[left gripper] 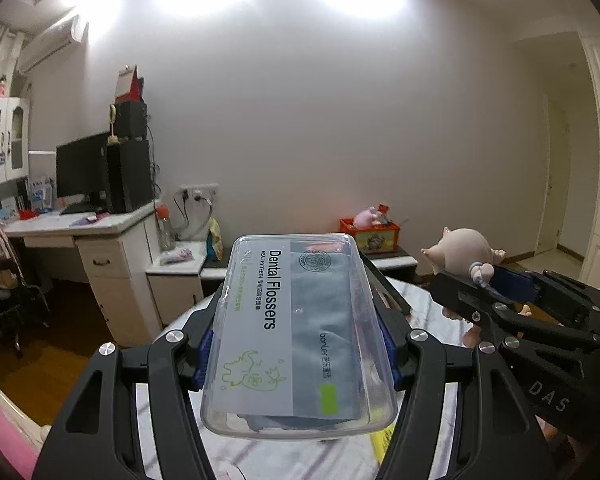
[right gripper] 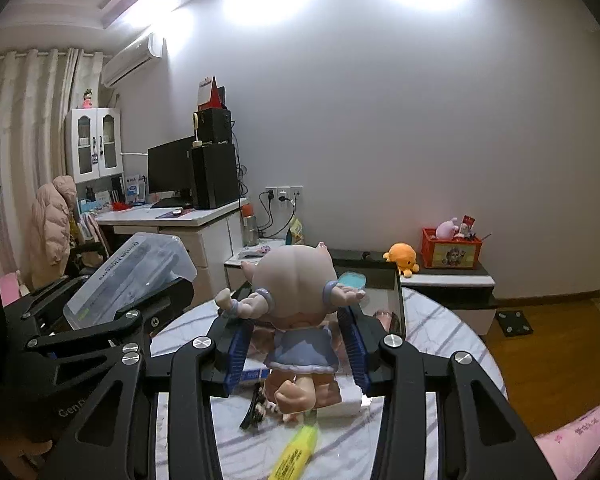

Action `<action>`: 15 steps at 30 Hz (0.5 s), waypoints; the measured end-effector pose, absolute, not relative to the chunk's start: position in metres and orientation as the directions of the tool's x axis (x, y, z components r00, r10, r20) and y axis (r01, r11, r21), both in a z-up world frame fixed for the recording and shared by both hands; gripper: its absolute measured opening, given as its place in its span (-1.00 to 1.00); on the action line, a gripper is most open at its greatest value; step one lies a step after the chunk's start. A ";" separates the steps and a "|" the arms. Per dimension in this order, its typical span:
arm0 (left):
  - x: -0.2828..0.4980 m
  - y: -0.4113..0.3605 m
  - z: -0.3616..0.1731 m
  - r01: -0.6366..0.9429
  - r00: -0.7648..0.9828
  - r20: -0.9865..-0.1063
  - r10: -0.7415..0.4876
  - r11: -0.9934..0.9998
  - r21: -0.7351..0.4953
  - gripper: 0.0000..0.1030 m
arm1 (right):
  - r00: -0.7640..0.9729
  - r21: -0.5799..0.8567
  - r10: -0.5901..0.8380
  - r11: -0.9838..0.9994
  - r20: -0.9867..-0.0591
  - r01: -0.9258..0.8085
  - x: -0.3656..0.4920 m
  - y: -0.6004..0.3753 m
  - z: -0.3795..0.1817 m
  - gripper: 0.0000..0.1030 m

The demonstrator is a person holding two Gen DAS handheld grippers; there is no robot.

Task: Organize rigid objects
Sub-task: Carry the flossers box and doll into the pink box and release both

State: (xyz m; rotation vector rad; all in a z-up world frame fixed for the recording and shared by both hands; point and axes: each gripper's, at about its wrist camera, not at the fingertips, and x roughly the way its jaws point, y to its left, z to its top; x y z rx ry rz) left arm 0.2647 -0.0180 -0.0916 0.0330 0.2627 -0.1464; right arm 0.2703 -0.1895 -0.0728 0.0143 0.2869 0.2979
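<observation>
Left gripper (left gripper: 296, 344) clamped on clear floss box (left gripper: 296, 332), right gripper (right gripper: 296, 344) clamped on pig figurine (right gripper: 296, 312), both aloft over round table (right gripper: 452, 336). Carry step, likely. Next: lower into dark tray (right gripper: 380, 276) beyond, clearing its rim.

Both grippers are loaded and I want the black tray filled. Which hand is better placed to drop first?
Probably the right. Its gripper holds the doll directly before the tray. The left gripper, clamping the floss box, sits off to the tray's left.
</observation>
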 end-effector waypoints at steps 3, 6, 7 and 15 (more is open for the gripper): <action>0.275 -0.019 -0.087 0.140 0.961 -0.243 -0.130 0.990 0.022 0.23 | 0.920 0.048 0.291 0.956 -0.263 -0.289 0.282 -0.186 -0.069 -0.16; 0.292 -0.018 -0.082 0.133 0.966 -0.229 -0.122 0.990 0.035 0.23 | 0.923 0.037 0.291 0.956 -0.253 -0.291 0.294 -0.182 -0.064 -0.16; 0.297 -0.019 -0.081 0.132 0.967 -0.226 -0.120 0.990 0.040 0.23 | 0.923 0.034 0.291 0.956 -0.252 -0.292 0.299 -0.181 -0.063 -0.16; 0.372 -0.025 -0.084 0.136 0.960 -0.256 -0.110 0.987 0.083 0.23 | 0.920 0.016 0.272 0.960 -0.282 -0.279 0.363 -0.179 -0.069 -0.16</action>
